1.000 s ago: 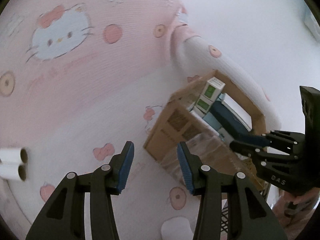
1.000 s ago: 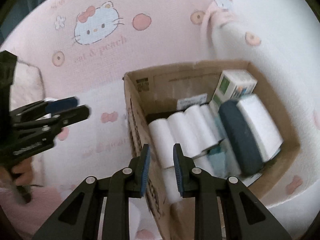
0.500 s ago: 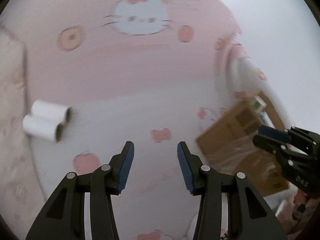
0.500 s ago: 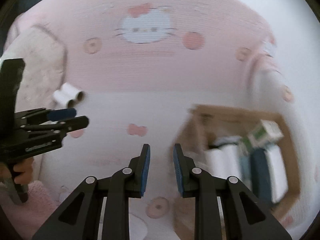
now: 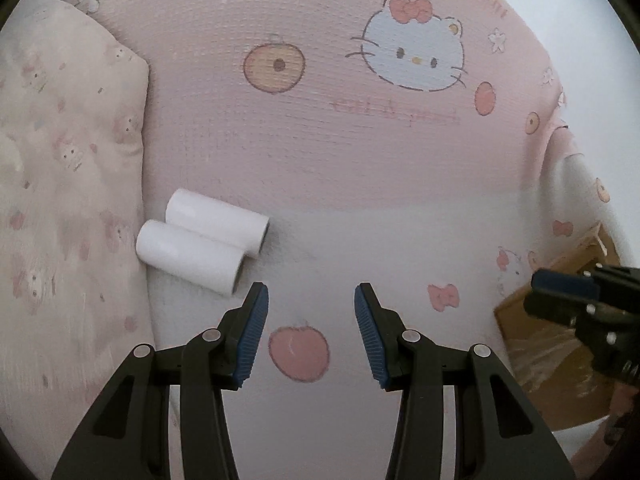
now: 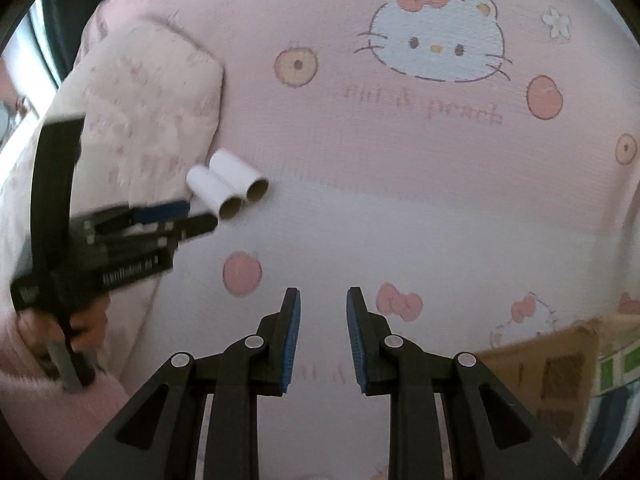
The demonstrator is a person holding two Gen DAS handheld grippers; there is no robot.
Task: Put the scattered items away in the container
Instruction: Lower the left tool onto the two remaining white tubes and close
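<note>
Two white paper rolls [image 5: 202,246] lie side by side on the bed, touching, next to a pillow; they also show in the right wrist view [image 6: 228,188]. My left gripper [image 5: 310,294] is open and empty, just right of and short of the rolls. It shows in the right wrist view [image 6: 188,216] with its tips close to the rolls. My right gripper [image 6: 322,300] is open and empty over the white sheet. The cardboard box [image 6: 560,364] sits at the lower right, with a green-and-white carton [image 6: 620,368] inside.
A pink patterned pillow [image 5: 68,184] lies left of the rolls. A pink Hello Kitty blanket [image 5: 360,100] covers the back of the bed. The box also shows at the right edge of the left wrist view [image 5: 560,344], behind my right gripper [image 5: 560,296].
Both grippers have swung left, away from the box and toward the two rolls. The left gripper has come close to the rolls. The right jaws have opened a little wider.
</note>
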